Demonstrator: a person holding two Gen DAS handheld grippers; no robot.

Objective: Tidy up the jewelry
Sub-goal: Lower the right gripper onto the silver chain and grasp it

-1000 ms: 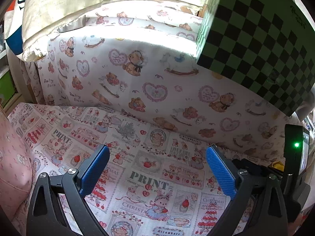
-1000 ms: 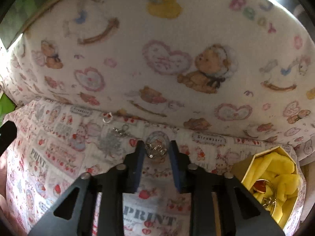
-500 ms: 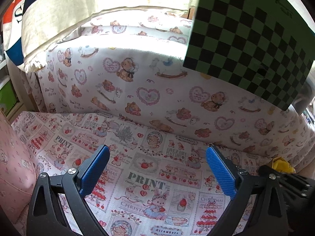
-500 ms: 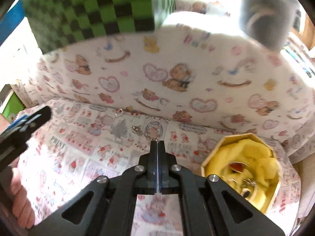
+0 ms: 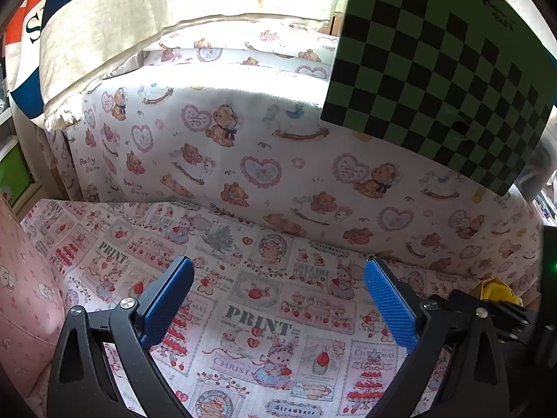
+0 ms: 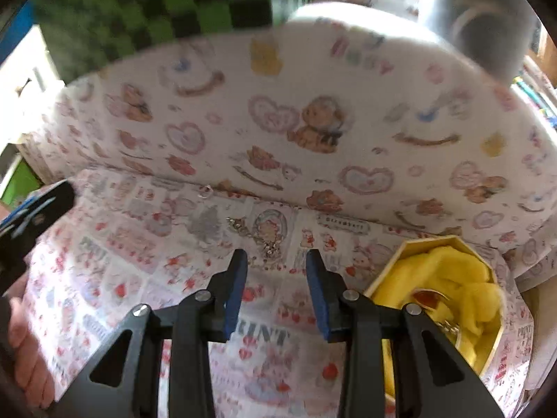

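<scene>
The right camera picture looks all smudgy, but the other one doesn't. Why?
Right wrist view: motion blur smears the teddy-bear fabric and checkered board; only the right gripper stays crisp. Left wrist view: sharp print, though sunlight washes out the fabric's top.

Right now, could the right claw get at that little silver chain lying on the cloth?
Probably yes: the right claw is open, the silver chain lies just ahead between its tips, and nothing blocks it.

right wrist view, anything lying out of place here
Yes: a small silver chain and a ring lie loose on the printed cloth, outside the yellow-lined box. The right tongs are open just short of the chain.
</scene>
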